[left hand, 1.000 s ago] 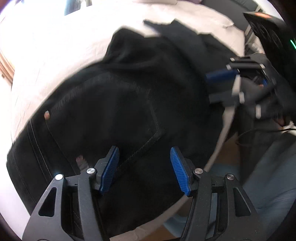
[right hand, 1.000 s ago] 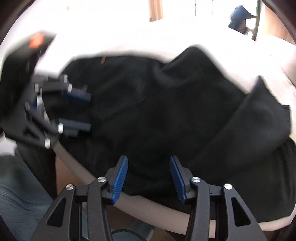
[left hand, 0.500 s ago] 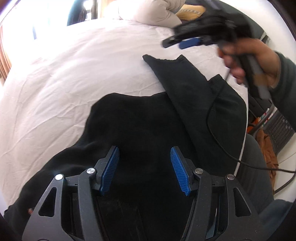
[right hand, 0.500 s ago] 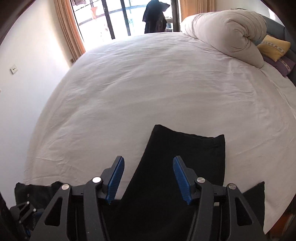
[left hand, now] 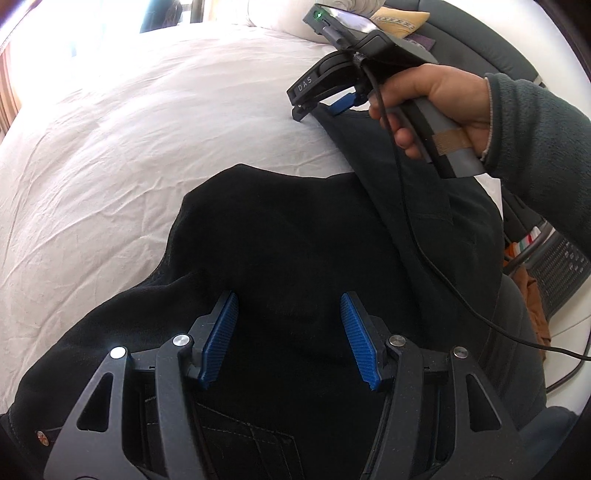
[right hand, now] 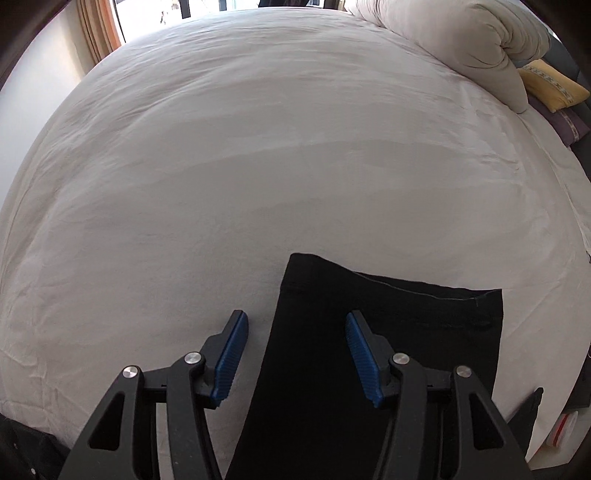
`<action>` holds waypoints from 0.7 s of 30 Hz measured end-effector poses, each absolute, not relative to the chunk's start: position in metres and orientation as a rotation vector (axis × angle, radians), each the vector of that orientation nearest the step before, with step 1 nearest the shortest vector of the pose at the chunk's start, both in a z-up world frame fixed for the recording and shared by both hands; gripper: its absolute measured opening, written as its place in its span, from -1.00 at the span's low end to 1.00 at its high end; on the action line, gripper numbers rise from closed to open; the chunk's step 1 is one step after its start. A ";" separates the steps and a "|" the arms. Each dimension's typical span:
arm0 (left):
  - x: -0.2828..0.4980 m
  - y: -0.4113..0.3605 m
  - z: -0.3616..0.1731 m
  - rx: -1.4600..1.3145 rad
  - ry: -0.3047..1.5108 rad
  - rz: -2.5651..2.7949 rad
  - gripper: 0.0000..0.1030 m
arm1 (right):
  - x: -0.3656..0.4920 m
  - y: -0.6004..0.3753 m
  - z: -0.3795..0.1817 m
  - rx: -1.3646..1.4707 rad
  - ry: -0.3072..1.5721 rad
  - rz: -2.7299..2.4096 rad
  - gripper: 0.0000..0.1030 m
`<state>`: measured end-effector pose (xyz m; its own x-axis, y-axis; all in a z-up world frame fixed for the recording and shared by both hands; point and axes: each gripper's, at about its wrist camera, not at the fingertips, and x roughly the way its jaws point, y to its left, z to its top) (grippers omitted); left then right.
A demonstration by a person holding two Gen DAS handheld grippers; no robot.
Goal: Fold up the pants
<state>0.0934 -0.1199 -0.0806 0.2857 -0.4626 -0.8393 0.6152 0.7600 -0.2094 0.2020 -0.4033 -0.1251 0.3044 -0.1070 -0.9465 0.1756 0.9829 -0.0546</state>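
Observation:
Black pants [left hand: 295, 236] lie crumpled on the white bed [left hand: 129, 129]. One leg runs toward the far right. My left gripper [left hand: 288, 332] is open and empty, hovering over the bunched seat of the pants. A copper rivet [left hand: 41, 437] shows near the waistband at lower left. My right gripper [right hand: 295, 350] is open over the left edge of the leg end [right hand: 388, 332]. The hem lies flat just ahead of its fingertips. It also shows in the left wrist view [left hand: 332, 107], held by a hand [left hand: 436, 103] at the leg's far end.
A rolled duvet [right hand: 461, 40] and a yellow pillow [right hand: 554, 88] lie at the bed's far right. A cable [left hand: 443, 266] trails from the right gripper across the pants. A dark basket [left hand: 565, 266] stands off the bed's right side. Curtains [right hand: 96, 33] hang at the far left.
Both grippers swung from the waistband area toward the legs. The right gripper has moved to the hem end of the leg and come lower. The left gripper has held over the seat.

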 end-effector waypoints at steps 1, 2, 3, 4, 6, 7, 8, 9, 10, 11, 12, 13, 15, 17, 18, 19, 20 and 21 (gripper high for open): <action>0.094 -0.119 -0.081 0.163 1.058 -0.727 0.09 | 0.203 -0.406 -0.126 0.075 1.248 -0.189 0.13; 0.094 -0.118 -0.081 0.162 1.059 -0.728 0.09 | 0.204 -0.409 -0.127 0.103 1.243 -0.189 0.12; 0.094 -0.116 -0.081 0.160 1.059 -0.730 0.09 | 0.205 -0.412 -0.128 0.126 1.244 -0.186 0.06; 0.093 -0.112 -0.079 0.158 1.059 -0.731 0.09 | 0.205 -0.414 -0.128 0.144 1.246 -0.182 -0.12; 0.093 -0.112 -0.079 0.154 1.059 -0.729 0.09 | 0.205 -0.419 -0.127 0.149 1.244 -0.182 -0.56; 0.094 -0.114 -0.079 0.154 1.059 -0.727 0.09 | 0.204 -0.423 -0.125 0.167 1.244 -0.171 -0.69; 0.094 -0.114 -0.079 0.155 1.058 -0.726 0.09 | 0.204 -0.429 -0.123 0.193 1.241 -0.156 -0.72; 0.094 -0.114 -0.078 0.158 1.057 -0.724 0.09 | 0.202 -0.431 -0.121 0.208 1.234 -0.154 -0.79; 0.094 -0.114 -0.078 0.158 1.058 -0.722 0.09 | 0.198 -0.434 -0.116 0.216 1.218 -0.151 -0.83; 0.094 -0.113 -0.078 0.160 1.059 -0.720 0.09 | 0.195 -0.434 -0.110 0.222 1.202 -0.152 -0.89; 0.094 -0.113 -0.077 0.161 1.060 -0.717 0.09 | 0.191 -0.437 -0.104 0.234 1.184 -0.157 -0.92; 0.094 -0.113 -0.077 0.162 1.062 -0.714 0.09 | 0.186 -0.440 -0.097 0.253 1.159 -0.154 -0.92; 0.095 -0.115 -0.075 0.165 1.064 -0.708 0.09 | 0.169 -0.446 -0.076 0.284 1.089 -0.143 -0.92; 0.096 -0.118 -0.073 0.169 1.063 -0.702 0.09 | 0.153 -0.455 -0.059 0.312 1.030 -0.140 -0.93; 0.097 -0.120 -0.072 0.172 1.062 -0.698 0.09 | 0.141 -0.460 -0.050 0.328 1.000 -0.142 -0.93; 0.098 -0.121 -0.071 0.173 1.061 -0.695 0.09 | 0.131 -0.465 -0.043 0.344 0.974 -0.147 -0.93; 0.099 -0.122 -0.068 0.177 1.057 -0.692 0.09 | 0.116 -0.473 -0.034 0.364 0.939 -0.155 -0.93; 0.100 -0.123 -0.066 0.181 1.053 -0.690 0.09 | 0.101 -0.480 -0.027 0.379 0.912 -0.168 -0.94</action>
